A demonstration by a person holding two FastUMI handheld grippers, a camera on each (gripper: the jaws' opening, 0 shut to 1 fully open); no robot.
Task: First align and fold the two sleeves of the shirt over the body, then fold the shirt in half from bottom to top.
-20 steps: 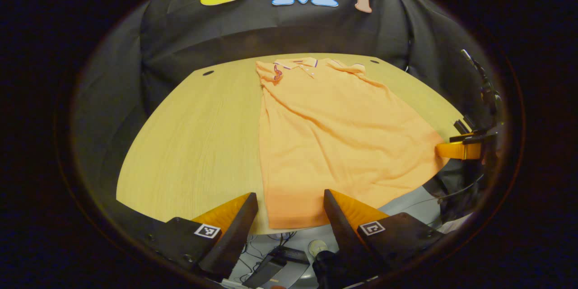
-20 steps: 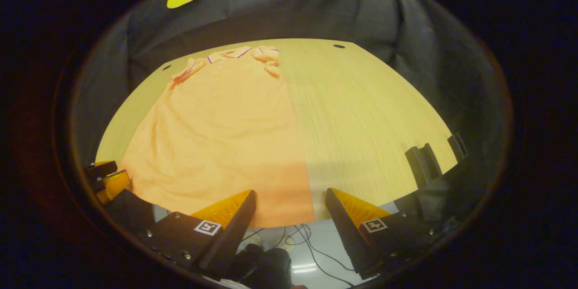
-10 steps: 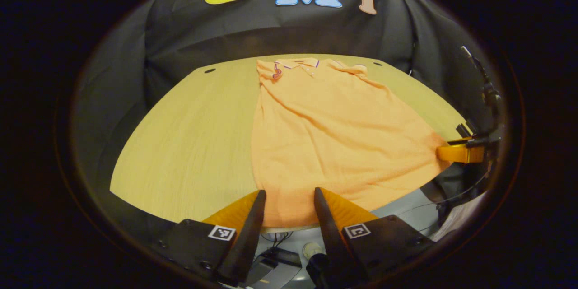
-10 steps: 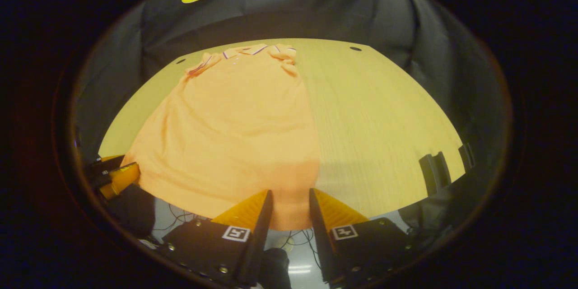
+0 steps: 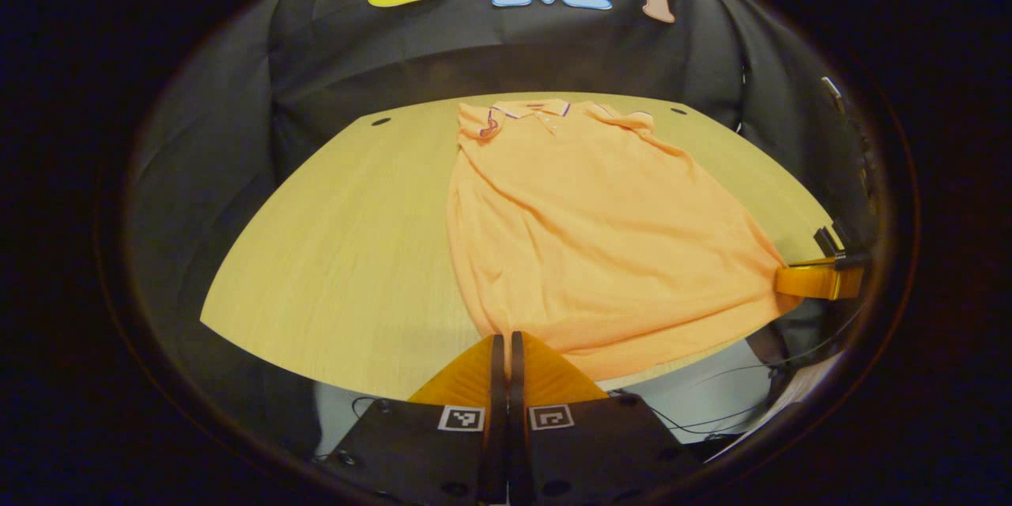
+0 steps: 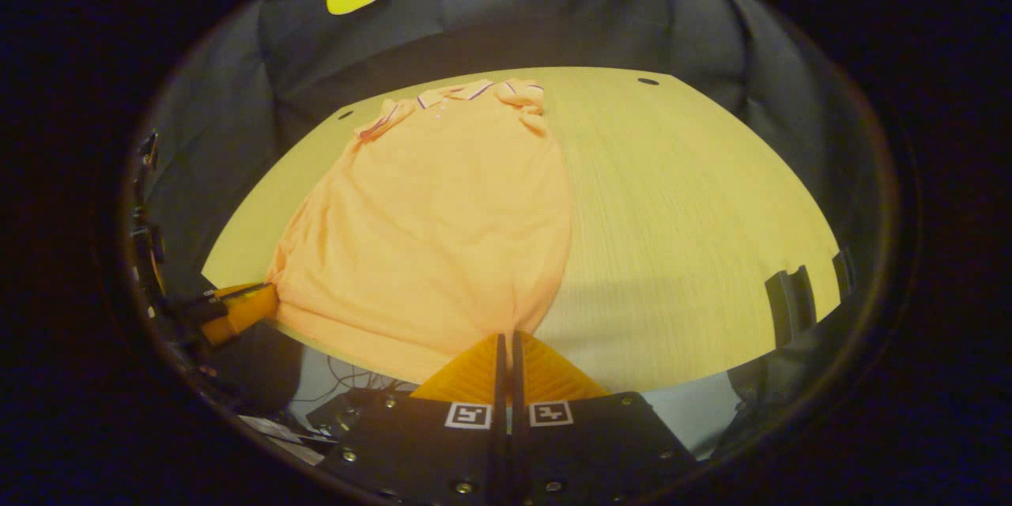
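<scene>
An orange polo shirt [image 5: 585,221] lies flat on the wooden table [image 5: 340,253], collar [image 5: 530,109] at the far side and both sleeves folded in over the body. My left gripper [image 5: 502,338] is shut on the hem's near left corner at the table's front edge. The other gripper [image 5: 818,281] shows at the far right, pinching the opposite hem corner. In the right gripper view the shirt [image 6: 443,213] spreads to the left, and my right gripper [image 6: 506,336] is shut on its near right corner. The left gripper [image 6: 237,304] holds the far corner there.
The black cloth wall hangs behind the table. A small dark hole [image 5: 381,121] marks the table's far left, another hole [image 6: 647,81] its far right. A black bracket [image 6: 791,296] stands at the right front edge of the table [image 6: 680,213]. Cables lie on the floor below.
Both grippers went from wide open to shut, closing on the shirt's two bottom hem corners. The hem has bunched toward each set of fingertips.
</scene>
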